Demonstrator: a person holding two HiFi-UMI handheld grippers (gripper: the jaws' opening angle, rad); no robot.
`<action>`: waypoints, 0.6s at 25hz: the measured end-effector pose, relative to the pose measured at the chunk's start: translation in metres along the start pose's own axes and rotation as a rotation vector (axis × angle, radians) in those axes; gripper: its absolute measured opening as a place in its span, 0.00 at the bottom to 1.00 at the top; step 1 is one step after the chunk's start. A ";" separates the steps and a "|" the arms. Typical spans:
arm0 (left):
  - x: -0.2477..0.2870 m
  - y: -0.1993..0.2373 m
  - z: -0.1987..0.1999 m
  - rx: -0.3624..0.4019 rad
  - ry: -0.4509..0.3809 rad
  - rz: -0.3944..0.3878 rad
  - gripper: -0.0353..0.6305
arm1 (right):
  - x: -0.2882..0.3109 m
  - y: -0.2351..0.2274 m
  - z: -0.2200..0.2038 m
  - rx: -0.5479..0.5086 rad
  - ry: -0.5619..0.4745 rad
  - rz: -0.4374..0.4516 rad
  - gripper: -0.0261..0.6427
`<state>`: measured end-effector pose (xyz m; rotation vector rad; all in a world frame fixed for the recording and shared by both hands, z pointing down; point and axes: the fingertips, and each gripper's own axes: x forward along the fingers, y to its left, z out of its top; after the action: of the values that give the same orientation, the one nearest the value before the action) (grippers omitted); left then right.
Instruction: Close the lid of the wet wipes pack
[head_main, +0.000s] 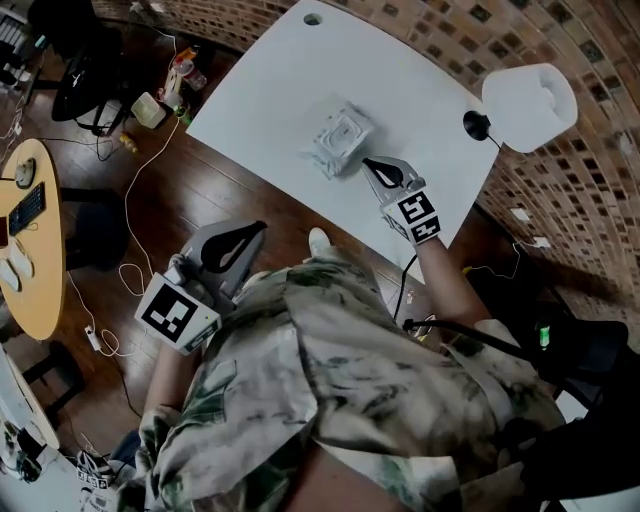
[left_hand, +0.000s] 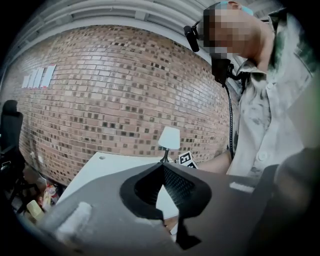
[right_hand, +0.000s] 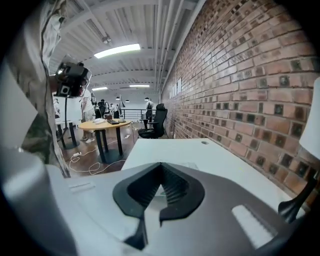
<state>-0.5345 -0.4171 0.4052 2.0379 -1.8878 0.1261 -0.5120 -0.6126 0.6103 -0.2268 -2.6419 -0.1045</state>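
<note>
The pale, rectangular plastic wet wipes pack (head_main: 340, 140) lies in the upper centre of the head view on the white rectangular table (head_main: 270, 90). I hold the right gripper (head_main: 368, 162) just beside the pack's lower-right edge, jaws pressed together and empty. I judge that closed tips serve as a pusher for the lid. The left gripper (head_main: 262, 226) hangs at lower left, off the table, jaws likewise together on nothing, clear of the work. Only the head view shows tips and pack together, but I cannot tell there whether the lid stands open. The left gripper view adds the white-shaded lamp (left_hand: 169, 138) before the brick wall (left_hand: 100, 100).
</note>
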 end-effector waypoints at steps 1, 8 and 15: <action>0.004 0.004 0.000 -0.003 0.006 0.011 0.05 | 0.007 -0.008 -0.005 -0.006 0.012 0.000 0.04; 0.019 0.022 -0.002 -0.036 0.017 0.081 0.05 | 0.045 -0.028 -0.013 -0.037 0.044 0.062 0.04; 0.023 0.030 -0.004 -0.046 0.029 0.109 0.05 | 0.074 -0.027 -0.013 -0.066 0.069 0.111 0.04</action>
<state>-0.5607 -0.4389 0.4216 1.8934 -1.9655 0.1381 -0.5754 -0.6303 0.6560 -0.3849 -2.5536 -0.1601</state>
